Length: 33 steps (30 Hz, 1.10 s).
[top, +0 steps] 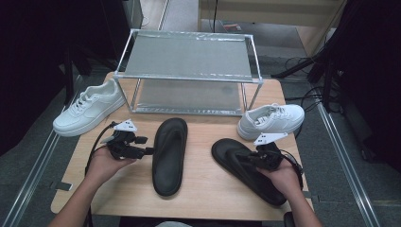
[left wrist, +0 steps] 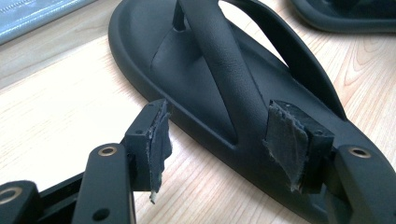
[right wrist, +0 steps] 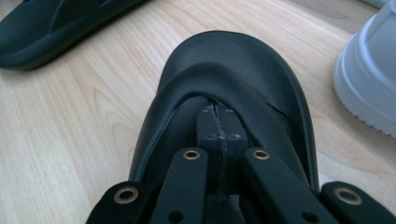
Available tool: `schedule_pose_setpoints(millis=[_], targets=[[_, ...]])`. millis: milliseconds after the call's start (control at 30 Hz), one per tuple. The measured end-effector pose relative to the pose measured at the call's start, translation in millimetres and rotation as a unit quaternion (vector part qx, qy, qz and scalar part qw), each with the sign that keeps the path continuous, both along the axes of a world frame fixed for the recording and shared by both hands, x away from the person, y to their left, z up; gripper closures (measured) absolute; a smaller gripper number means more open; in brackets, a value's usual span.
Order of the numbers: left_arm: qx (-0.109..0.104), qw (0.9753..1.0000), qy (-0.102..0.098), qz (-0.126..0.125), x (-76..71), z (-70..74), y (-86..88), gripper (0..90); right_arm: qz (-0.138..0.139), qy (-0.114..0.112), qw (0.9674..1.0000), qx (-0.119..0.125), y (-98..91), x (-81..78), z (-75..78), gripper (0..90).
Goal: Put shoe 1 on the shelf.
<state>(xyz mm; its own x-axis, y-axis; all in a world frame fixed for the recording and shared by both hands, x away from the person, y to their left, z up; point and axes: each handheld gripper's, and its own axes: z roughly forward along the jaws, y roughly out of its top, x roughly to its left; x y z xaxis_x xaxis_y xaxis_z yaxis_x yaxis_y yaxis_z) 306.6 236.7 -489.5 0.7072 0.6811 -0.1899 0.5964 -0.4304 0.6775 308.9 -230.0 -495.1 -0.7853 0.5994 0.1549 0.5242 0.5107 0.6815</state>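
Your left gripper [left wrist: 224,135] stands wide open, holding nothing, its two frayed pads [left wrist: 161,140] straddling the near strap of the left sandal [top: 169,155]. That black flip-flop lies flat in the middle of the wooden table [top: 208,189], toe toward the rack. Your right gripper [right wrist: 219,133] has its jaws pressed together and tucked under the strap of the right sandal [top: 248,170], which lies at an angle near the table's right edge; whether strap material is pinched between the pads cannot be told.

Risks from here: on the left, the pads could close on only the strap's edge, and the soft band may slide out when you lift. On the right, shut jaws hooked beneath the strap carry the sandal loosely, so it may swing or drop off.

Just beyond the right sandal stands a white sneaker [top: 270,120]; a swinging sole could knock it. A second white sneaker [top: 90,108] sits at the far left. The metal shoe rack [top: 188,78] stands behind, and a dangling heel could catch its lower rail.
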Motion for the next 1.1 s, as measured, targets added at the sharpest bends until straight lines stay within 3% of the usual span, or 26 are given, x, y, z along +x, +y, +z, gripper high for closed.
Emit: schedule_pose_setpoints(millis=[367,933,1100], targets=[[0.0,1.0,-0.008,0.001,-1.2,0.3,-1.5,39.9,-0.017,0.0,0.9998,0.008,-0.2,14.6,-0.1,90.0],[-0.007,0.9999,-0.011,-0.007,7.3,2.1,-3.4,39.7,-0.022,-0.04,0.9988,0.016,0.7,-15.4,13.7,90.0],[-0.012,0.9998,-0.012,-0.008,13.7,1.0,-5.8,39.7,-0.037,-0.042,0.9984,0.004,1.2,-10.6,9.1,90.0]])
